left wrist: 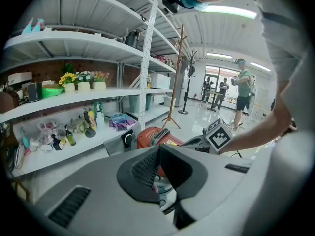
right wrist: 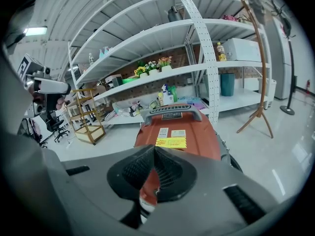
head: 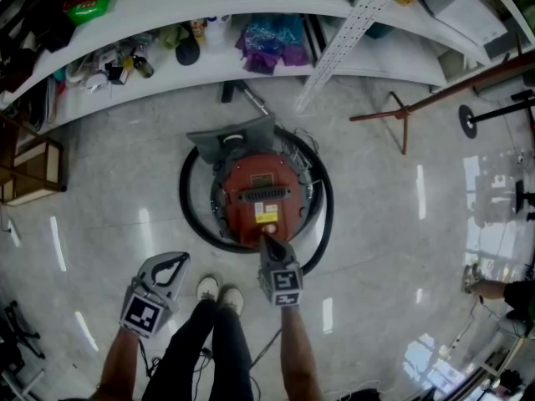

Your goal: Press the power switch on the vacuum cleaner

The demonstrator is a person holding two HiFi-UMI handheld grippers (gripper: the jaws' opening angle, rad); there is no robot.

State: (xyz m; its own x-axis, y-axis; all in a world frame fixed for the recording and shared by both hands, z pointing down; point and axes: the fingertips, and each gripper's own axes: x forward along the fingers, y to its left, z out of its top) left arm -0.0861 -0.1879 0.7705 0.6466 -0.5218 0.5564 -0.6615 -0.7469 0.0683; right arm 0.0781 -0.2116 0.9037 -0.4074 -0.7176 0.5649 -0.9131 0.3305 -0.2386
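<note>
Head view, bottom centre: the person's dark trouser legs and white shoes (head: 219, 294) on a glossy pale floor (head: 393, 224).

Left gripper (head: 178, 261): lower left of the frame, over bare floor, well apart from the vacuum cleaner (head: 259, 192). In its own view the grey jaws are pressed together at the tip with nothing between them. The ribbed black pads (left wrist: 142, 168) leave only a small triangular gap behind the tip.

Right gripper (head: 268, 241): centre of the frame, with its tip at the near edge of the vacuum cleaner's red top, just below the yellow label (head: 267, 216). In its own view the jaws are closed tip to tip and hold nothing, and the red casing fills the gap beneath them. I cannot make out the switch itself, because the gripper body covers that spot.

Vacuum cleaner: sits on the floor at the middle of the head view, directly ahead of the shoes.
- Round canister with a smooth, shiny red plastic top.
- Grey slotted carry handle (right wrist: 172, 111) across the top.
- White stickers beside the yellow label (right wrist: 171, 142).
- Black hose (head: 182, 199), ridged, coiled in a ring around the body.

Beyond it:
- White metal shelf (head: 276, 65) along the top of the frame, carrying bottles and bags.
- Wooden coat stand (head: 399, 114) at the upper right.
- Small wooden rack (head: 33, 170) at the left edge.
</note>
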